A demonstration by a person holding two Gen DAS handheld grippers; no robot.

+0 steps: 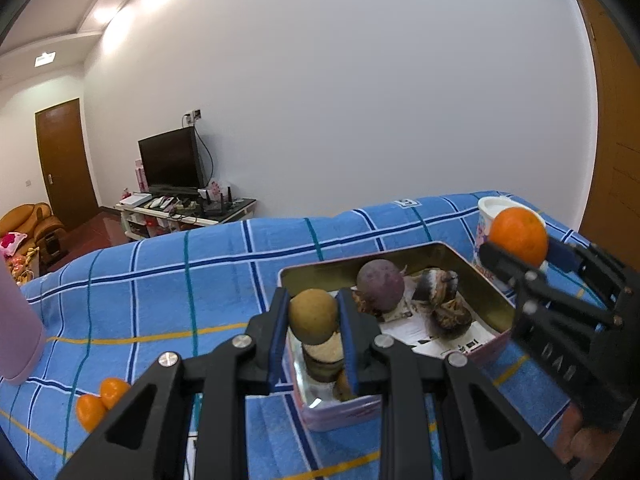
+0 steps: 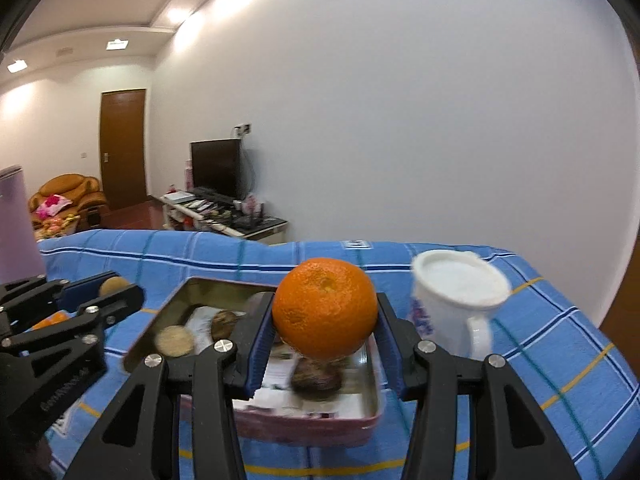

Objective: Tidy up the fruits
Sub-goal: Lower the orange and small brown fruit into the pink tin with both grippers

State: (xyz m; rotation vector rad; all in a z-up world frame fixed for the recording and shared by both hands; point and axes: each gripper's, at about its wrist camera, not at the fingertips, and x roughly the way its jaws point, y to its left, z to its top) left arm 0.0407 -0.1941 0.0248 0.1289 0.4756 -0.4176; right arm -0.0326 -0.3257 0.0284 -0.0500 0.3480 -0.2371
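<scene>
Pinching a brown round fruit (image 1: 313,316), the left hand-held gripper (image 1: 313,320) hovers above the tin (image 1: 480,276); the right hand-held gripper (image 2: 325,344) clamps an orange (image 2: 325,314) beside the mug (image 2: 460,304).

A home living room — a television (image 2: 216,168) on a low stand (image 2: 224,216), an orange armchair (image 2: 68,196), a wooden door (image 2: 122,148), a checked blue cloth (image 2: 560,352).

Mug (image 2: 460,304) right of tin (image 2: 372,408)
</scene>
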